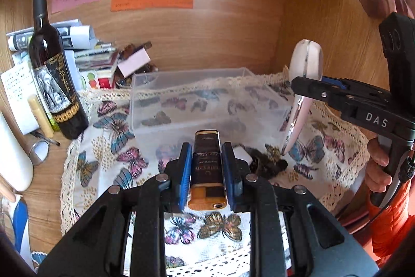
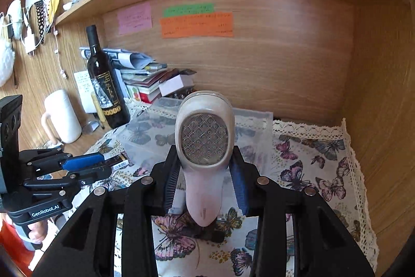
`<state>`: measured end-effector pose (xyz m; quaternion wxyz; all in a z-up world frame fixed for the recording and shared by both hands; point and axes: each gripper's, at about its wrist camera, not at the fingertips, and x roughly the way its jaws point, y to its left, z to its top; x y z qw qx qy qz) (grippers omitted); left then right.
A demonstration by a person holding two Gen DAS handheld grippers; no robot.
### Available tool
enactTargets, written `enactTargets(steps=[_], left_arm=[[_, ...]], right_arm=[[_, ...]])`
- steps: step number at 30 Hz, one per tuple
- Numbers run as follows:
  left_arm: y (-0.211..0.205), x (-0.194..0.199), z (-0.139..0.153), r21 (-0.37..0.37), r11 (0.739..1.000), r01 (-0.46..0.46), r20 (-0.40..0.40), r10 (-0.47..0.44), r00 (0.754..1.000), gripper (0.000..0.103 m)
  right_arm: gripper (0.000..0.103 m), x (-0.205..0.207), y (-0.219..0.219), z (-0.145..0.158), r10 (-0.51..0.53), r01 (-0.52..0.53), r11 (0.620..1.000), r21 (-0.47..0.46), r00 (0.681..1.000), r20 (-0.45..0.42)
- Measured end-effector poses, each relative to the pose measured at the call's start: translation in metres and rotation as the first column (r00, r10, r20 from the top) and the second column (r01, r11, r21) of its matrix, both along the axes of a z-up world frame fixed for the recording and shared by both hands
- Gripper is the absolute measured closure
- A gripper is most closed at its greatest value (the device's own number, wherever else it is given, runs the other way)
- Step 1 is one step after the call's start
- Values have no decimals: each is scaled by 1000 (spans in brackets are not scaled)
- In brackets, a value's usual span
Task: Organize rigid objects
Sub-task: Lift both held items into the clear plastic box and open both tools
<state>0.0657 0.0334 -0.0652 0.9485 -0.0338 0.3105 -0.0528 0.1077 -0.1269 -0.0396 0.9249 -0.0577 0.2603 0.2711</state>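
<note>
Lighter (image 1: 207,168) is pinched flat between the blue pads of the left gripper (image 1: 207,169), held above the butterfly cloth (image 1: 114,126) just short of the clear box (image 1: 197,100). Lint shaver (image 2: 205,144) is clamped by its handle in the right gripper (image 2: 205,188), head up, also off the cloth and near the box's right end.

Step in hand looks like carrying both items over to be dropped into the box, which seems empty so far. Best done one at a time: each item should be brought well past the near wall before the jaws are let go, and lowered close to the bottom so nothing bounces out. The shaver is top-heavy and gripped low, so it should be kept from swinging. The bottle (image 1: 55,85) on the left is better given a wide berth.

Only the left view shows the shaver from the side, its curved handle and chrome trim, plus some dark stuff left on the cloth by the box. Only the right view shows the shaver's foil face, the lighter's barcode edge, a white mug (image 2: 62,118) and the things hung on the wall
</note>
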Motion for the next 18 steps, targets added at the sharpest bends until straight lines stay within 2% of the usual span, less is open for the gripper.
enactTargets(steps=[8, 14, 18], left_arm=[[16, 22, 23, 2, 999, -38, 44, 38, 998, 80], [27, 47, 30, 8, 998, -63, 46, 62, 997, 80], [31, 71, 26, 14, 998, -65, 16, 64, 998, 80]], right_arm=[[68, 19, -7, 25, -66, 66, 998, 10, 996, 63], [68, 36, 0, 25, -107, 109, 994, -21, 991, 83], [68, 52, 4, 21, -107, 111, 993, -47, 991, 82]])
